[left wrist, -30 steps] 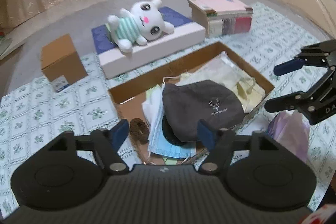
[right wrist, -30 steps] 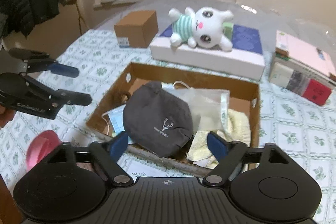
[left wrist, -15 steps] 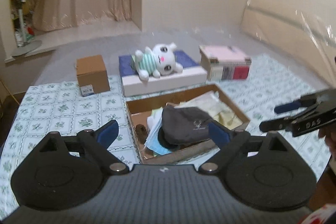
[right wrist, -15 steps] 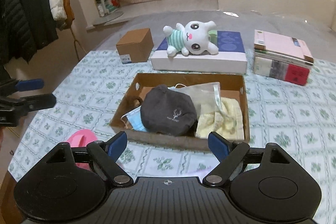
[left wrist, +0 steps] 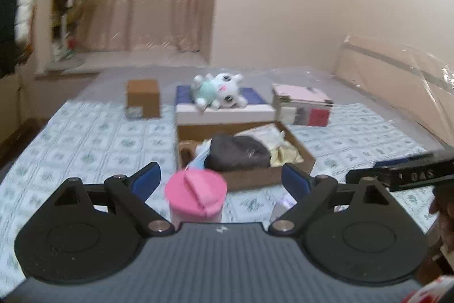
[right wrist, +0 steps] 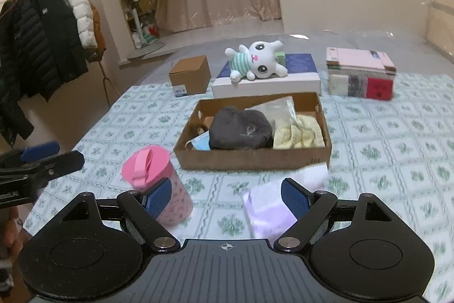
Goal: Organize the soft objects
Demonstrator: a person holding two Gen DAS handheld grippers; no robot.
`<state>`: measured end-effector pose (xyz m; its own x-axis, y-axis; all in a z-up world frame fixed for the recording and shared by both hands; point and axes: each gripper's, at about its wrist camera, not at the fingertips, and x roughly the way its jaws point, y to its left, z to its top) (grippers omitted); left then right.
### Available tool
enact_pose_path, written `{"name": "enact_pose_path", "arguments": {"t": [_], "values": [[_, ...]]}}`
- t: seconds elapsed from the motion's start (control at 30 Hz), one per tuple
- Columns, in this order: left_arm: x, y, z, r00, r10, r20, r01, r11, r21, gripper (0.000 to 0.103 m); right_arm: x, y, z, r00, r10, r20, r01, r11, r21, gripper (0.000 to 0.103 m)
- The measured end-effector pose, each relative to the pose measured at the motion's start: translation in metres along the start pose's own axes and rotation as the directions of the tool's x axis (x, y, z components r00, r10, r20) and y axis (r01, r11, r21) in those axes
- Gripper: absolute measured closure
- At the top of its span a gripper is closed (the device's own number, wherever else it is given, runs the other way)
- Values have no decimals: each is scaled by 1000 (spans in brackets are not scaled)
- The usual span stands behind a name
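Resting near the centre of a bed covered by a green-patterned cloth (right wrist: pixel 383 149), an open cardboard tray (right wrist: pixel 252 158) is seen from both wrist views. Soft items are held in the tray: a dark grey cap (right wrist: pixel 241 129) at its middle, a blue face mask (right wrist: pixel 198 142) at the cap's 8 o'clock, a pale yellow cloth (right wrist: pixel 300 134) at its 3 o'clock, and a clear plastic bag (right wrist: pixel 276 110) toward 1 o'clock. A white plush bunny (right wrist: pixel 256 63) in a green striped shirt is laid on its side upon a flat white box with a blue top (right wrist: pixel 298 75), at 12 o'clock from the tray. A small brown carton (right wrist: pixel 190 74) is set at 10 o'clock, and a stack of books (right wrist: pixel 360 73) at 2 o'clock, both well apart from the tray. A pink-lidded cup (right wrist: pixel 153 178) stands upright at the tray's 7 o'clock, and a lilac-and-white soft packet (right wrist: pixel 281 198) lies at its 5 o'clock, just beside the front wall.

The left gripper (left wrist: pixel 221 181) is shown with its blue pads spread wide; the cup appears between them in that blurred view, untouched. The right gripper (right wrist: pixel 227 198) is likewise spread wide, with nothing clamped; the cup lies behind its left pad and the packet behind its right pad. Jackets (right wrist: pixel 42 41) are hung on a rail at 9 o'clock of the right wrist view.
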<state>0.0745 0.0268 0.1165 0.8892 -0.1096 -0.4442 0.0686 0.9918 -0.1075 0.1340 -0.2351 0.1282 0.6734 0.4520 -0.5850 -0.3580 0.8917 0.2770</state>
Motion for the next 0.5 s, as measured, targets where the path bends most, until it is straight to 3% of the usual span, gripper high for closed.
{"name": "enact_pose_path", "arguments": {"t": [0.17,0.37,0.5], "values": [[-9,2,-23,996,15,-85,-24,995,-101,12,-15,0,-35,1000,4,-1,-4,999,54,19],[-17,1,-50,987,57,-148,-75,990,-119,12,-35,0,-67,1000,-26,3,26,997,72,19],[-25,-5,-67,984,55,-167,-72,992,-101,12,-42,6,-84,998,-58,3,58,997,53,19]]}}
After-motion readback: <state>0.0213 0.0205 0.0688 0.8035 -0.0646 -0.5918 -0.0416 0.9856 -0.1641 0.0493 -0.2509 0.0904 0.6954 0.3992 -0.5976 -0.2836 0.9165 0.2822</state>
